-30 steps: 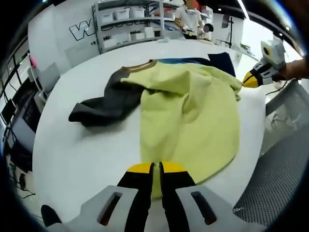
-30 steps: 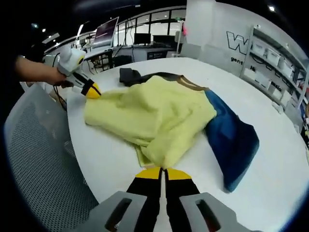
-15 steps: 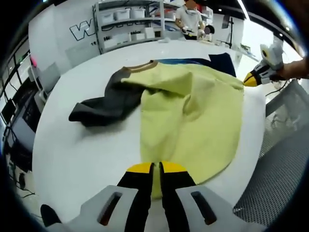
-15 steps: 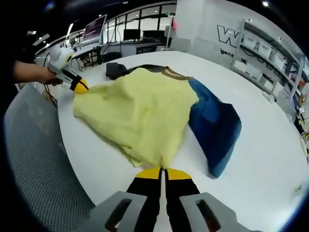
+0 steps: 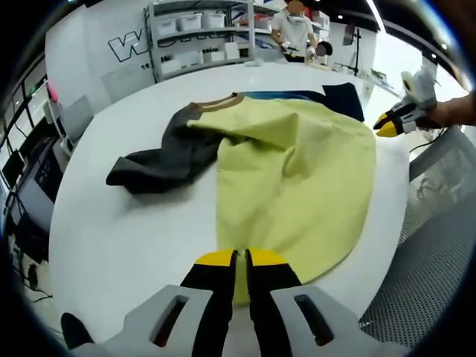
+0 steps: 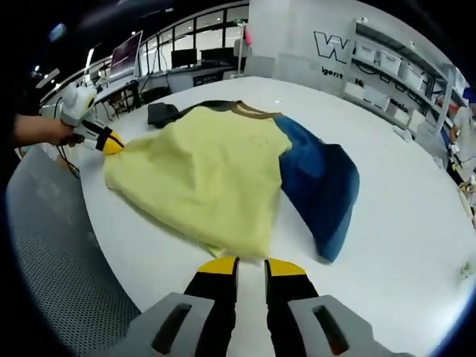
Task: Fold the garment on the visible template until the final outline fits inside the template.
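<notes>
Shirt (image 5: 294,178) spread flat ahead of our fingers, unfolded; left gripper (image 5: 236,262) clenched on hem, right gripper (image 6: 251,266) released.

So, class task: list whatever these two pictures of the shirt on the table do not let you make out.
- Template outline: none traceable in either view; the shirt may be covering it.
- Blue sleeve: left gripper view, mostly behind the yellow body.
- Left claw: right gripper view, too small to read its jaws.

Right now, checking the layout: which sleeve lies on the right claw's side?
The blue sleeve, spread flat beside the yellow body; the dark grey sleeve lies on the opposite side.
</notes>
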### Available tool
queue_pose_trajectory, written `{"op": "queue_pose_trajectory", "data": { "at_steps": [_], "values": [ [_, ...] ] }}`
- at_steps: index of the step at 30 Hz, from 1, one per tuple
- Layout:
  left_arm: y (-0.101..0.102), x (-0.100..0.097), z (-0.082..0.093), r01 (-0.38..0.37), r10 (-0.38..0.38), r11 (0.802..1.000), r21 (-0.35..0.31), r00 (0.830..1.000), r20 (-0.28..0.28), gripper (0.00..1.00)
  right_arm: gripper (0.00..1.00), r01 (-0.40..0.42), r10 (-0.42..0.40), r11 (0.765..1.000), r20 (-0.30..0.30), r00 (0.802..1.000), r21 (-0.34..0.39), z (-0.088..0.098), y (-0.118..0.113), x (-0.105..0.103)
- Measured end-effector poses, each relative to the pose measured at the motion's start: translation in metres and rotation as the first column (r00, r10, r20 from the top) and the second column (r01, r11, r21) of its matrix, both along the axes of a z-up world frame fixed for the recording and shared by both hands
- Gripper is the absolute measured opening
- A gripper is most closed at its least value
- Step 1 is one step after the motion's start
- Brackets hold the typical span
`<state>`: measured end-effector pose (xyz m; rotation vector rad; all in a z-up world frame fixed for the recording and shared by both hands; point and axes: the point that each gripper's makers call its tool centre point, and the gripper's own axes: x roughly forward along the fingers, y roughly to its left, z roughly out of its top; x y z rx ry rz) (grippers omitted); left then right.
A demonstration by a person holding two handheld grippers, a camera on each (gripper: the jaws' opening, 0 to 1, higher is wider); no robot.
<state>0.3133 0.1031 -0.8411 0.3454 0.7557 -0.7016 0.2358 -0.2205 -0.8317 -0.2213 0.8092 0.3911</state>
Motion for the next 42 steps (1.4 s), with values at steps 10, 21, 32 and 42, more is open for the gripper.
{"op": "queue_pose_trajectory", "data": {
  "at_steps": [10, 21, 32, 42],
  "values": [
    [0.0, 0.0, 0.001, -0.001, 0.001, 1.0, -0.005, 1.0, 0.001, 0.08, 0.09, -0.041, 0.043, 0.998, -0.053, 0.998, 0.047, -0.003, 0.023, 0.003],
    [0.0, 0.0, 0.0, -0.012, 0.012, 1.0, -0.006, 1.0, 0.008, 0.08, 0.08, -0.101, 0.099, 0.994, -0.04, 0.994, -0.038, -0.011, 0.031, 0.012],
    [0.0, 0.0, 0.0, -0.015, 0.015, 1.0, -0.011, 1.0, 0.009, 0.08, 0.07, -0.073, 0.071, 0.996, -0.052, 0.996, -0.042, -0.005, 0.025, 0.008],
    [0.0, -0.001, 0.001, -0.015, 0.015, 1.0, -0.011, 1.0, 0.008, 0.08, 0.05, -0.03, 0.03, 1.0, -0.106, 0.994, 0.0, -0.009, 0.026, 0.003]
  ]
}}
